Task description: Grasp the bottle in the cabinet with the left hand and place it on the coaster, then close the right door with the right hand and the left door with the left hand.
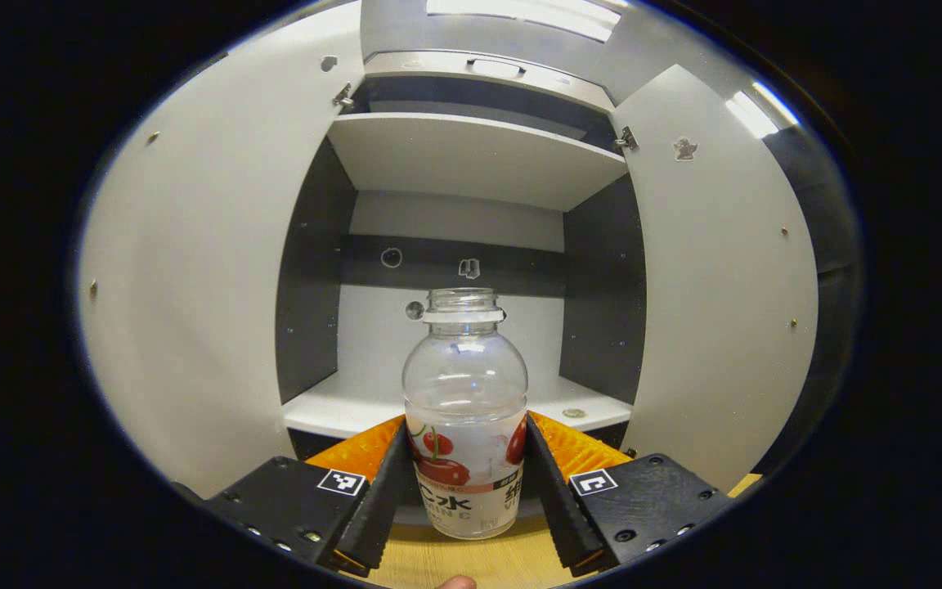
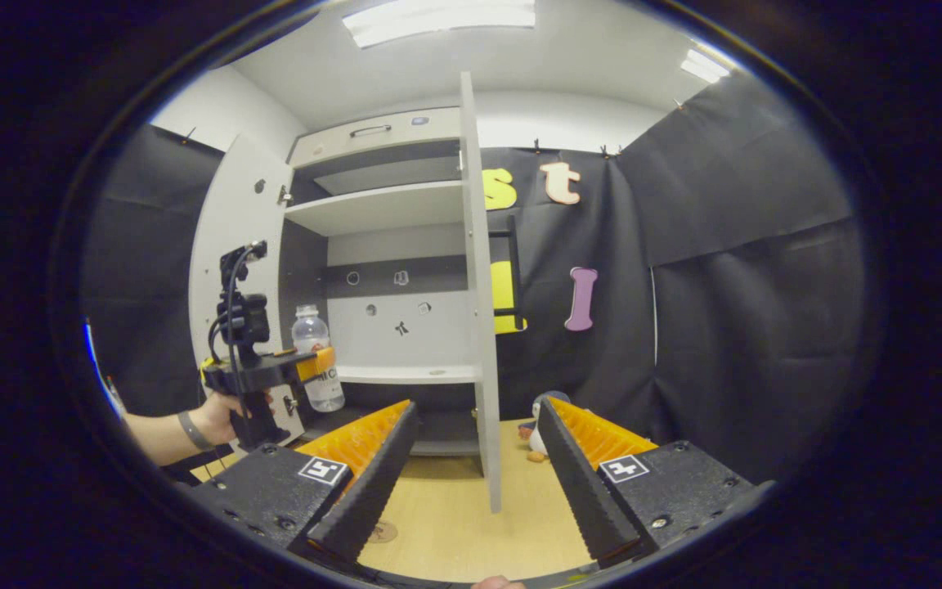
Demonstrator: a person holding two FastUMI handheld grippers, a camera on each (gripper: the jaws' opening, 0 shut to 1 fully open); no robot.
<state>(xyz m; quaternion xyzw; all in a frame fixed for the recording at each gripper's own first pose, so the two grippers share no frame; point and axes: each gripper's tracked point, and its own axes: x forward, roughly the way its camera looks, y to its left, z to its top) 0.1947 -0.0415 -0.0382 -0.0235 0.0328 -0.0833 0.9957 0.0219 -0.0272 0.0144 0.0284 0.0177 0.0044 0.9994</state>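
The bottle point(image 1: 465, 409) is clear plastic, capless and empty by the look of it, with a printed wrap around its lower half. I'd judge it very light, with thin walls that would dent under a hard squeeze and a smooth skin that could slip. The wrapped lower body is the sensible place to hold it: straight-sided, wider than the neck, and low enough that the bottle won't tip in the grip. That is where the left gripper point(image 1: 465, 478) has it, one ribbed finger pressed on each flank of the label, the bottle upright between them.

From the right gripper view, the bottle point(image 2: 320, 368) sits at about nine o'clock, held out in front of the cabinet's point(image 2: 393, 237) lower shelf rather than on it, clear of the tabletop point(image 2: 446, 507). A hand point(image 2: 222, 417) grips the tool's handle below it.

Both doors stand open: the left door point(image 1: 185, 294) fills nine o'clock in the left gripper view, the right door point(image 1: 716, 278) three o'clock.

The right gripper point(image 2: 471, 466) has its fingers spread wide with nothing between them, the right door's edge straight ahead at twelve. A round disc, probably the coaster point(image 2: 381, 532), lies on the tabletop at about seven o'clock, partly hidden by a finger. A small toy figure point(image 2: 538, 425) stands beyond the door.
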